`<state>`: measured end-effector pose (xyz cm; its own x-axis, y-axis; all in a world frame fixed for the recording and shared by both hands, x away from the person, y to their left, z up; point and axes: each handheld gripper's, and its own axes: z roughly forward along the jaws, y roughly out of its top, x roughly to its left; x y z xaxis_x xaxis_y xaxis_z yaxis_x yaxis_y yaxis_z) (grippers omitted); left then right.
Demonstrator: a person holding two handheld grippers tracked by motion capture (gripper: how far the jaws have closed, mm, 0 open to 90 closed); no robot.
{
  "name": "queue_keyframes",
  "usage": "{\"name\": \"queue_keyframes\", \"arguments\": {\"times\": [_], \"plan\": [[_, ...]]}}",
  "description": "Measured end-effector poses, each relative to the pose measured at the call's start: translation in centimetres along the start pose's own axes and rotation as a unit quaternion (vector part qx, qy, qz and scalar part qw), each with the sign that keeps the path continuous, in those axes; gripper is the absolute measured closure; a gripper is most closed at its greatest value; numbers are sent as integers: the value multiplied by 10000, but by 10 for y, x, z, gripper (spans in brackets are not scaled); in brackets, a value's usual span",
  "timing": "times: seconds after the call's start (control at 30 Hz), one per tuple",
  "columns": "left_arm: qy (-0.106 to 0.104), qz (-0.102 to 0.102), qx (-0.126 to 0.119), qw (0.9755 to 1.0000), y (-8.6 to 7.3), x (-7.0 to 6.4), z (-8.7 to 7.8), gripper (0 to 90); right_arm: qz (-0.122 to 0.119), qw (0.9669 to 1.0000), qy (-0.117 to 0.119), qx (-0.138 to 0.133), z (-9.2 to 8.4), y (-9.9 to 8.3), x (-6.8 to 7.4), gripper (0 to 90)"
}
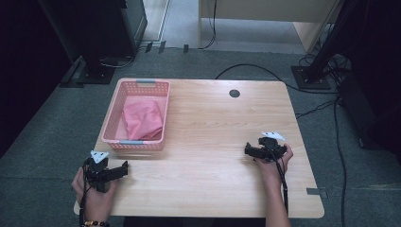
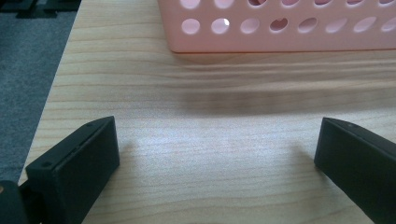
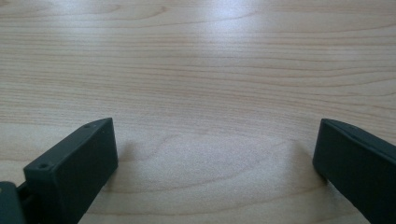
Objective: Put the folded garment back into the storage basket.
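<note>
Pink cloth (image 1: pixel 143 119) lies crumpled inside the pink perforated basket (image 1: pixel 112 111) at the table's (image 1: pixel 217 142) far left; left gripper (image 1: pixel 124 169) rests near the front left corner, just short of the basket's near wall (image 2: pixel 280 28), jaws spread wide, nothing between them; right gripper (image 1: pixel 248 150) rests well apart on the right side, jaws likewise spread over bare wood (image 3: pixel 210 93). Judgement: step in hand is the reach for the cloth; left gripper should lift clear over the rim, descend onto a raised fold, pinch a thick bunch; right stays ready to steady the basket.

Black stands (image 1: pixel 97 52), floor cables (image 1: pixel 331 113).
</note>
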<state>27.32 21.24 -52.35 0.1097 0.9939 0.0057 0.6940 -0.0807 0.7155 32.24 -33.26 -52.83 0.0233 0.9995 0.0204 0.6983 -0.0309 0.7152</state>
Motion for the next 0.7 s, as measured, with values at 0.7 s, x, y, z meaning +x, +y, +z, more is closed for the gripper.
{"name": "queue_keyframes", "arguments": {"times": [0.7], "plan": [[0,-1,0,10000,0,0,0,0,90,9999,-75,3,-4,-4,-14,0]]}}
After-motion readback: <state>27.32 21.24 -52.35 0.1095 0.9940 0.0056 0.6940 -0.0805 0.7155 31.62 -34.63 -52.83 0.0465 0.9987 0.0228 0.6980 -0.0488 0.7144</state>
